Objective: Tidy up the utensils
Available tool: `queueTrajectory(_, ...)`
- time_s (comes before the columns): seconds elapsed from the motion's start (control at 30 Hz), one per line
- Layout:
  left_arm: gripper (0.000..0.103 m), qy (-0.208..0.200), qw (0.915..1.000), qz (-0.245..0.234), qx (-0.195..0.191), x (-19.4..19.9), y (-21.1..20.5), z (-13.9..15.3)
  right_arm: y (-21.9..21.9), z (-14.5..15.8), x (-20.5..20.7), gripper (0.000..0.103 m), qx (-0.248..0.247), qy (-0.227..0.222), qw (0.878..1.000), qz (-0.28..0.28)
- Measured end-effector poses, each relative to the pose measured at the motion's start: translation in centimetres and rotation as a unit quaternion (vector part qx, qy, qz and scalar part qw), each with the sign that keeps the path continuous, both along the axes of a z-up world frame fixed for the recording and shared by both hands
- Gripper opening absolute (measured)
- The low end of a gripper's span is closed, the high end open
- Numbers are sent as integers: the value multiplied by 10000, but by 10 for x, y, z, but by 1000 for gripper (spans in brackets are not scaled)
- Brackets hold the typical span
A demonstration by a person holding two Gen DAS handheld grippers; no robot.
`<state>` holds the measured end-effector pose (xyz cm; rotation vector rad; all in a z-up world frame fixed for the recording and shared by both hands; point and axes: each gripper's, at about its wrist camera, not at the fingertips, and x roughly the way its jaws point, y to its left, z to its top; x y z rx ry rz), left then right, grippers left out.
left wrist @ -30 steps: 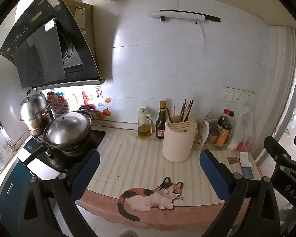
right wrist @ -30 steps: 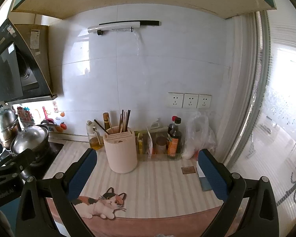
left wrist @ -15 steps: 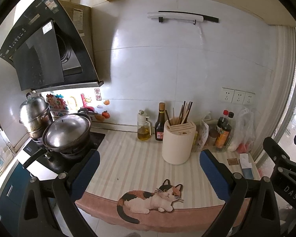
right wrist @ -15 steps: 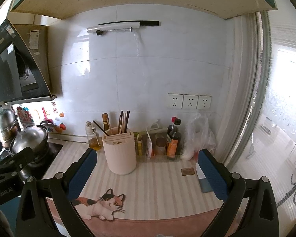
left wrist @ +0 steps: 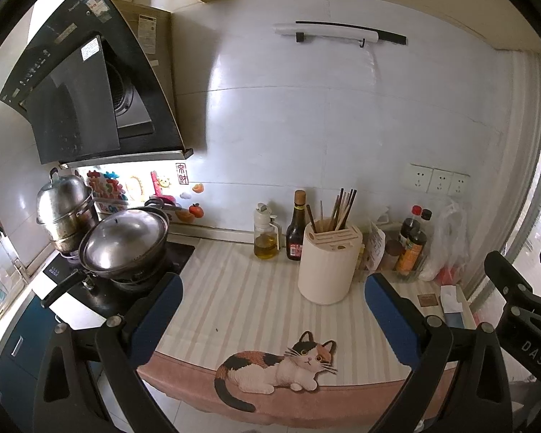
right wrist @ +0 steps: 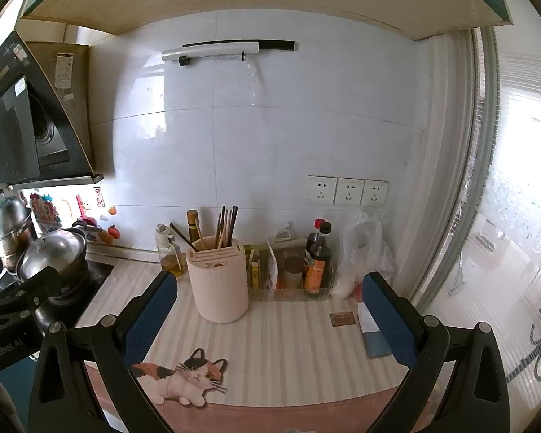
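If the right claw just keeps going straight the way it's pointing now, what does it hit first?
Probably the cream utensil holder with chopsticks, standing left of centre between the open right claw fingers. Nothing lies on the striped mat before it, though depth is unclear.

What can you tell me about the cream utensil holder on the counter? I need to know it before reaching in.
The utensil holder is a cream, matte, plastic-looking cylinder standing upright on the striped counter mat. Its top has a tan insert with narrow slots at the front and an open well behind. Several chopsticks stand in that well, with one dark stick leaning left. A dark sauce bottle stands just behind it to the left, and packets crowd its right side; contact is unclear. Neither gripper touches it.
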<state>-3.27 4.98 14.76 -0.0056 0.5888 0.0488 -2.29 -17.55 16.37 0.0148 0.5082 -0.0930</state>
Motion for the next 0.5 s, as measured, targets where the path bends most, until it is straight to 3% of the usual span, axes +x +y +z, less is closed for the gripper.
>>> queueTrajectory(0.5, 103, 2, 10000, 9, -44, 1, 0, -1, 0, -1, 4, 103, 1, 9, 10000, -17)
